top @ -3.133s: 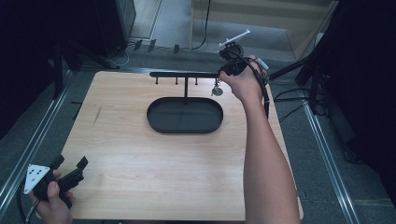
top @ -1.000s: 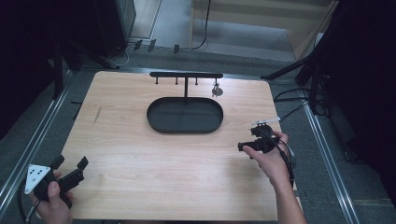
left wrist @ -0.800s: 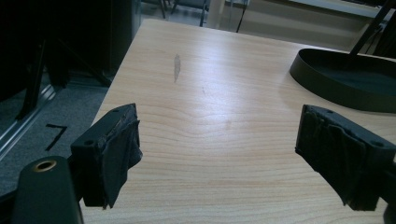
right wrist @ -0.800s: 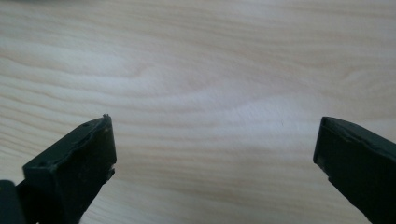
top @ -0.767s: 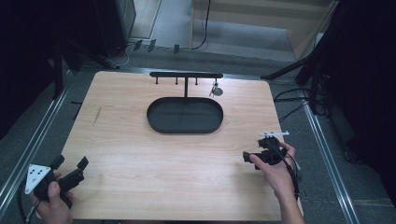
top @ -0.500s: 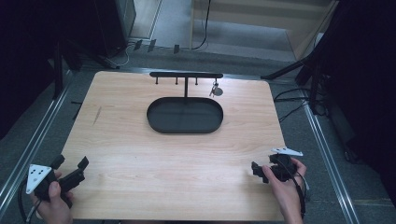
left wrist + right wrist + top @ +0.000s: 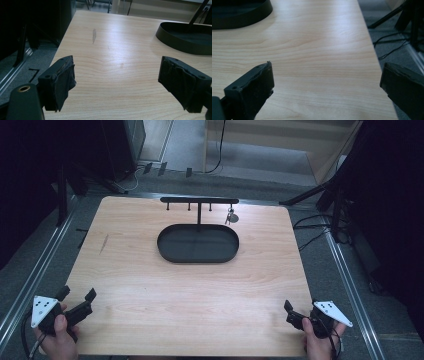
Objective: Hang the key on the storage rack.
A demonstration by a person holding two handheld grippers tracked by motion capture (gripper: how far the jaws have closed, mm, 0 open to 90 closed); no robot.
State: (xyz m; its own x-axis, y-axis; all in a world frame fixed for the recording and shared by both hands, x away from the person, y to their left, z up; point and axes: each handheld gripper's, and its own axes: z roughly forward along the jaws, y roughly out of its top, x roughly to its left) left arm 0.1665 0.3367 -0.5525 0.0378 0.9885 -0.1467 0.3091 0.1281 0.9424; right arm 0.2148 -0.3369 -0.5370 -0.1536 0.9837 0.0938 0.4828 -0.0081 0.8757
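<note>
A black oval tray (image 7: 198,245) lies at the middle back of the wooden table (image 7: 190,290). Behind it stands a black hook rack (image 7: 199,201), and a bunch of keys (image 7: 231,216) hangs from its right end. My left gripper (image 7: 77,295) rests at the near left corner, open and empty. At the near right corner my right gripper (image 7: 301,310) is held open and empty too. In the left gripper view the jaws (image 7: 117,82) stand wide apart over bare wood, with the tray (image 7: 185,40) at the upper right. The right gripper (image 7: 327,87) points along the table's right edge, the tray (image 7: 239,12) at the upper left.
Metal rails run along both sides of the table (image 7: 30,285). Tripod legs and cables (image 7: 320,220) lie on the floor to the right. A dark scuff mark (image 7: 94,35) shows on the wood on the left side.
My right hand has drawn back from the rack to the near right corner, leaving the keys hanging on the hook. The left gripper has stayed put.
</note>
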